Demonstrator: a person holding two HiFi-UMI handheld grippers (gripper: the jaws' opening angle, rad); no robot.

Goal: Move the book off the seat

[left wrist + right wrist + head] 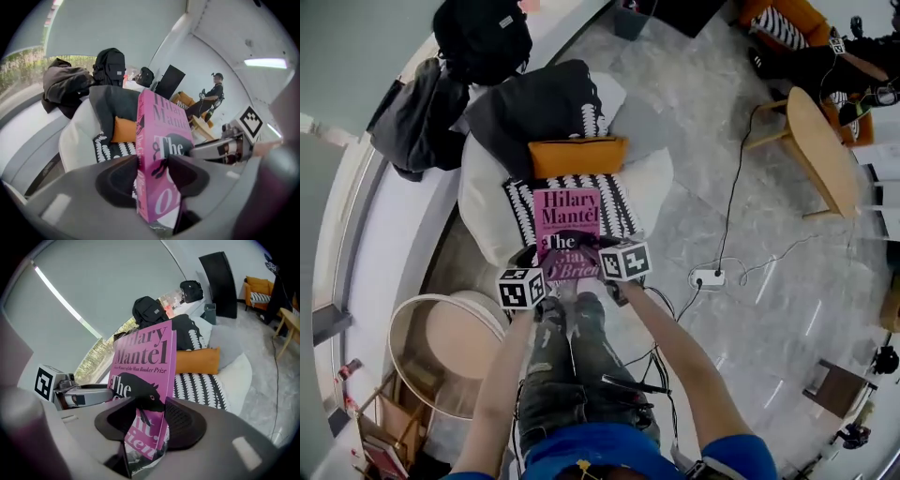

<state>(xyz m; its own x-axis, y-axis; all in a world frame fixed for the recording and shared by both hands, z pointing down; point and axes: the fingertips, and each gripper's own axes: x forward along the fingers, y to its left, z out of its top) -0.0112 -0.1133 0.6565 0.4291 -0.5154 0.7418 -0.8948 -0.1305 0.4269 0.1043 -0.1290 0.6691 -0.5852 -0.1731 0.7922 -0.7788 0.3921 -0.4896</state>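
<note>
The left gripper (152,176) was clamped on the lower spine edge of the pink book (161,140), and the right gripper (150,420) pinched its opposite lower edge. In the head view the book was at frame centre, held over the black-and-white cushion (621,208) of the white seat (483,202), just below an orange cushion (577,157).

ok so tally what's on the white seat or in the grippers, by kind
pink book: 1
cushions: 3 (orange cushion, black-and-white cushion, dark cushion)
total: 4
</note>
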